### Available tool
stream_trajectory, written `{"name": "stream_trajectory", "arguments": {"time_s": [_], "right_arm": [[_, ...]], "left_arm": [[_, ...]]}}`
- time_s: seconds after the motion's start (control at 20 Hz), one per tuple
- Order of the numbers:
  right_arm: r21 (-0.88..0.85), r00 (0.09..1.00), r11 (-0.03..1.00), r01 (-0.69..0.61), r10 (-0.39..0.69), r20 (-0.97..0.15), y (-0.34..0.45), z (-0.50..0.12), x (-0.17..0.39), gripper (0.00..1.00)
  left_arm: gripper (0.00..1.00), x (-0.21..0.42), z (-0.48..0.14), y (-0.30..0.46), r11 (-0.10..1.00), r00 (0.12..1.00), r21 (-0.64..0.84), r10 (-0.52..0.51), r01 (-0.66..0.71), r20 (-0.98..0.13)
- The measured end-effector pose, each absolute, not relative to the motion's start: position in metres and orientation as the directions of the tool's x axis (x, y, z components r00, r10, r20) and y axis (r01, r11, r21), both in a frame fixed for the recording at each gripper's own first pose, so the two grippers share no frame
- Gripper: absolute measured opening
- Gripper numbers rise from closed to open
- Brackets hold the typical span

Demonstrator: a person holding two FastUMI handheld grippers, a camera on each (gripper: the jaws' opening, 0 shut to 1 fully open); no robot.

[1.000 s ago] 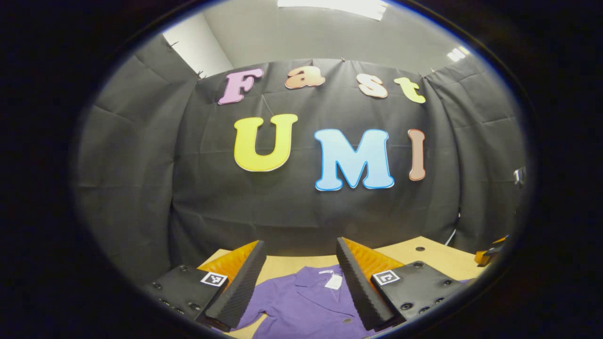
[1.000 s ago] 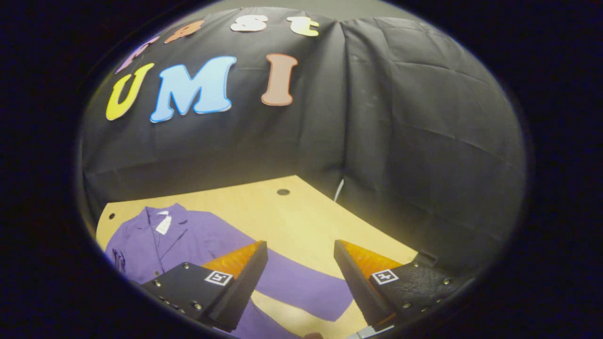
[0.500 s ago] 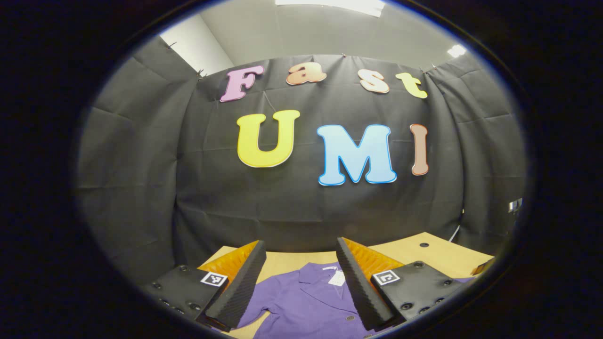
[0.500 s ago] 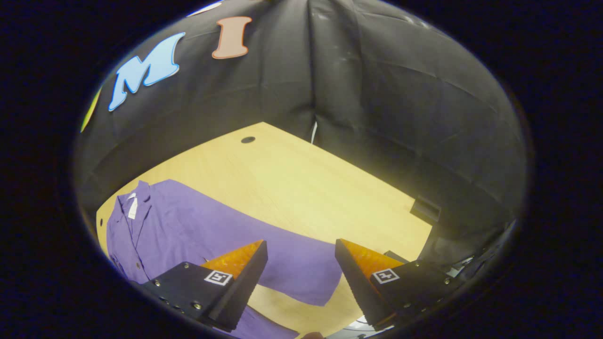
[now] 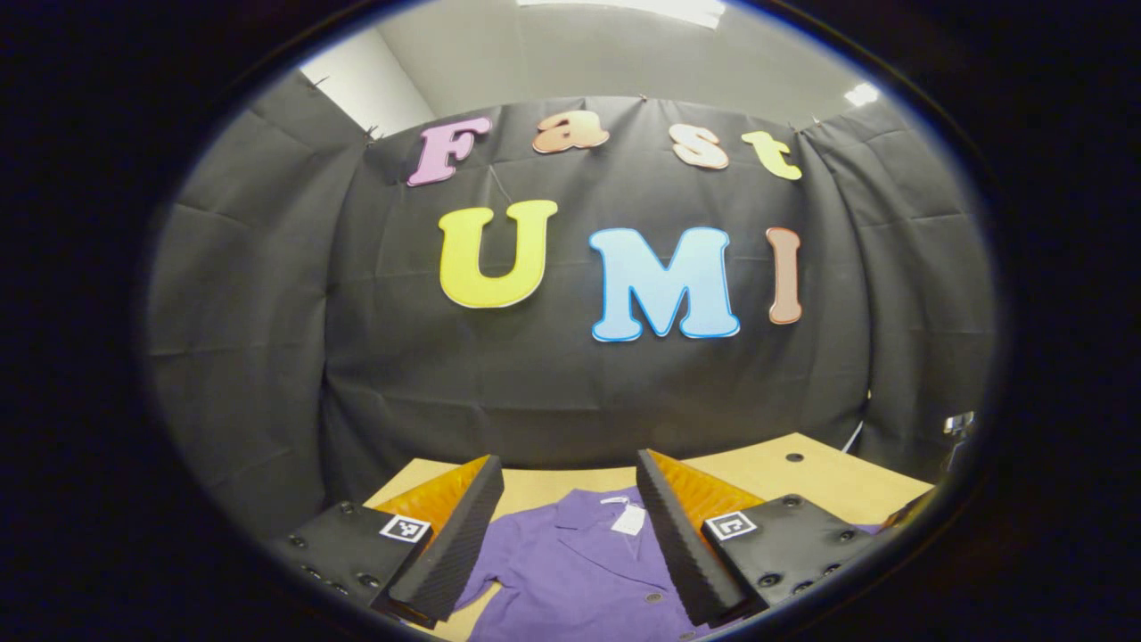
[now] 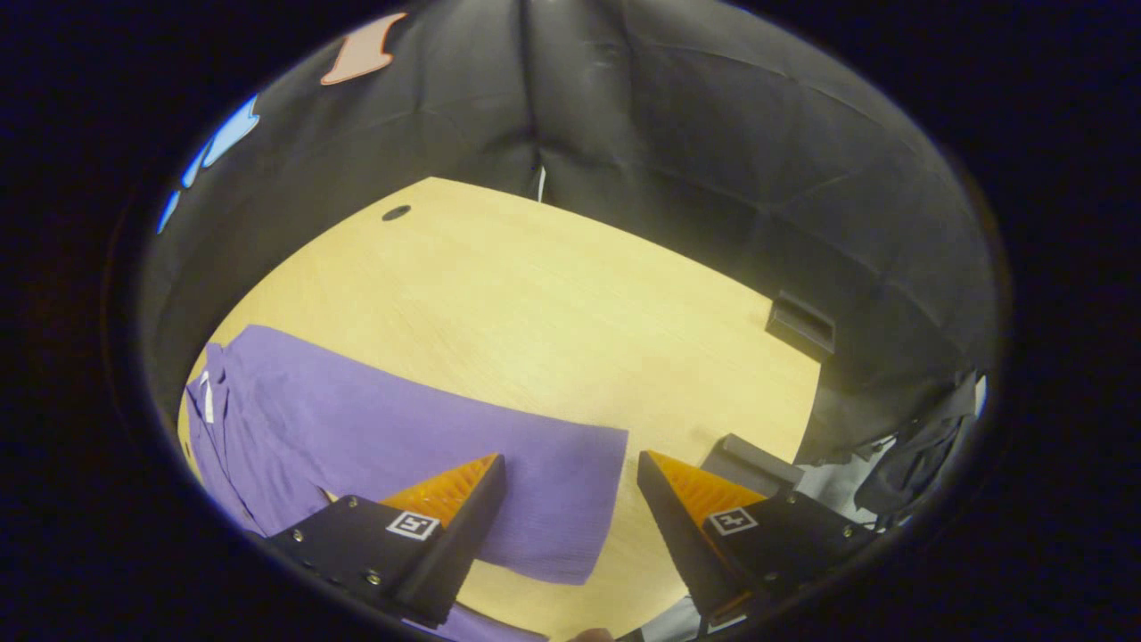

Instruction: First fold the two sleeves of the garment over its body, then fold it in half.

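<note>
- Your left gripper point(image 5: 569, 499) hung above the near part of the wooden table point(image 5: 802, 477), its 2 fingers spread apart with nothing between them.
- In the left gripper view, the purple garment point(image 5: 570, 571) lay flat on the table below and ahead of those fingers, collar toward the booth's black wall, with a white tag point(image 5: 629, 520) at the neck and a dark button point(image 5: 653, 596) on the front.
- Your right gripper point(image 6: 569, 499) was also held with its 2 fingers apart, gripping nothing, tilted down toward the tabletop point(image 6: 553, 294).
- In the right gripper view, the garment point(image 6: 267, 437) lay at the left side of the table, and 1 sleeve point(image 6: 535, 499) stretched out flat from its body toward the table's right side.
- The cuff end of that sleeve lay just beyond the gap between the right gripper's fingers, nearer the left finger; whether the finger touched the cloth I could not tell.
- A small dark round hole point(image 6: 396, 213) showed in the tabletop near the far corner, well apart from the garment.
</note>
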State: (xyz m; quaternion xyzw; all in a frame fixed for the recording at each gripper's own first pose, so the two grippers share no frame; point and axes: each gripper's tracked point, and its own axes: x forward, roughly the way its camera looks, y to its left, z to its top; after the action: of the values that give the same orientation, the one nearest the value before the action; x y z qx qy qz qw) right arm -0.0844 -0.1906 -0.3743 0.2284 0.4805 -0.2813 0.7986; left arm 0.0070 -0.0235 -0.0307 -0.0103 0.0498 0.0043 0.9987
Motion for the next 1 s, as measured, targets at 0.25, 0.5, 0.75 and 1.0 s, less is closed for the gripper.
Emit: {"name": "stream_trajectory", "arguments": {"time_s": [0.25, 0.5, 0.75, 1.0], "right_arm": [[0.089, 0.361, 0.75, 0.656, -0.208, -0.909, -0.182, -0.386, -0.089, 0.95], [0.095, 0.377, 0.764, 0.638, -0.203, -0.904, -0.179, -0.389, -0.091, 0.95], [0.11, 0.426, 0.81, 0.577, -0.183, -0.886, -0.171, -0.388, -0.081, 0.7], [0.151, 0.441, 0.799, 0.581, -0.154, -0.884, -0.164, -0.387, -0.073, 0.17]], "left_arm": [[0.94, 0.005, -0.031, -0.033, 1.0, 0.995, -0.014, -0.004, 0.003, -0.102], [0.94, 0.005, -0.035, -0.034, 1.0, 0.995, -0.026, 0.001, -0.004, -0.104], [0.94, 0.007, -0.039, -0.038, 0.999, 0.995, -0.043, -0.01, 0.006, -0.102], [0.94, 0.005, -0.036, -0.036, 0.999, 0.996, -0.051, -0.012, 0.007, -0.089]]}}
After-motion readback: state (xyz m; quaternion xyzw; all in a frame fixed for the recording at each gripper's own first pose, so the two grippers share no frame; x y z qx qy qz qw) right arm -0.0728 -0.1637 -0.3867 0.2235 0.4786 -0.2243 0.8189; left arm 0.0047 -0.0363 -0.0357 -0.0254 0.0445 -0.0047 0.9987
